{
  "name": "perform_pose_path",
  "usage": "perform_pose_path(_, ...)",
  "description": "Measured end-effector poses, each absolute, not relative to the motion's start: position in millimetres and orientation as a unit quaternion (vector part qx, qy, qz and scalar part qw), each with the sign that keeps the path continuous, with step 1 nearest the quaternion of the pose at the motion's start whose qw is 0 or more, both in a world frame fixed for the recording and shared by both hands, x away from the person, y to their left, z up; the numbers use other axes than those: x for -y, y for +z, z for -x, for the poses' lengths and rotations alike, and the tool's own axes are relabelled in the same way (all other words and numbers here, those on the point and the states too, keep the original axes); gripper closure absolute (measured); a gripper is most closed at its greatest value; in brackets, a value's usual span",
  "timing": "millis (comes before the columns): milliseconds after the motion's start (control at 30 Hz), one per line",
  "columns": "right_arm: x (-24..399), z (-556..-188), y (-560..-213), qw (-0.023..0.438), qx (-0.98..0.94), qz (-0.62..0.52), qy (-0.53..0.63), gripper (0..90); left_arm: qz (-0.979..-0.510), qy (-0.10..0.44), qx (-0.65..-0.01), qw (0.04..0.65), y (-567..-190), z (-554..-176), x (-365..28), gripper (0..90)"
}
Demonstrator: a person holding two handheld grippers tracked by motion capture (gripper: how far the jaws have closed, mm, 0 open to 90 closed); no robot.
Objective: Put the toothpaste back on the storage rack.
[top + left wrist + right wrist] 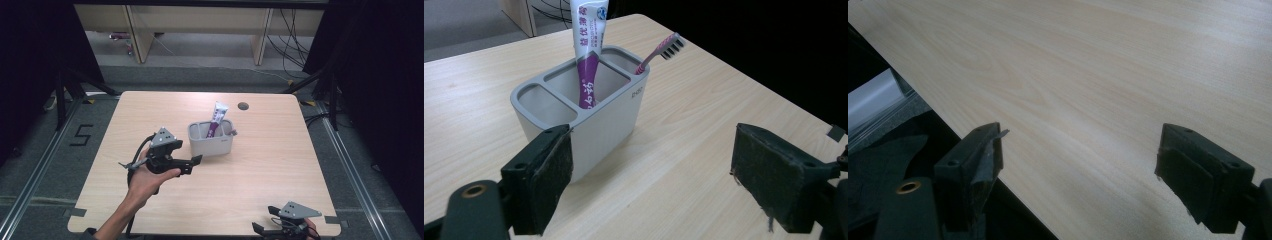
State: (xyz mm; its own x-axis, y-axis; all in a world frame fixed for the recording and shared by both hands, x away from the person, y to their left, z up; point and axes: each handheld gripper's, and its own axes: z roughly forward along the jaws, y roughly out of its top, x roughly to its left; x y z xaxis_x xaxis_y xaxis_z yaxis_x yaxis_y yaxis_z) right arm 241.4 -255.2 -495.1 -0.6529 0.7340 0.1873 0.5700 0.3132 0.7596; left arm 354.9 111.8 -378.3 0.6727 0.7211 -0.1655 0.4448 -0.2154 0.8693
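Right now the left gripper (192, 165) hangs over the wooden table (260, 180), held in the person's left hand (147, 175), its jaws pointing toward the grey toothbrush holder (211, 138) that stands near the middle of the tabletop. Those jaws are spread wide and pinch nothing; in the left gripper view (651, 185) one black pad sits just in front of the holder's near corner while the other is well out to the side over bare wood. The holder (589, 117) has three compartments along its length: a purple-and-white toothpaste tube (588, 55) stands in the middle one, leaning a little and rising well above the rim, and a pink toothbrush (659, 52) leans out of the far end compartment, bristles up; the near end compartment looks empty. From the high view the tube (218, 117) tilts toward the far side of the table. Down at the near right corner, the right gripper (287, 225) sits low by the table's edge, and in the right gripper view (1078, 170) its jaws are also spread apart with nothing between them, one over the light wood and the other hanging past the edge above dark floor.
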Motion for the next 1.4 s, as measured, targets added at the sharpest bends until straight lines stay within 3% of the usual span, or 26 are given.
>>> perform_pose_path(1400,252,-242,-495,0.095,-0.803,-0.41,0.422,19.2,-0.789,0.15,-0.353,0.479,-458,-272,-148,16.2)
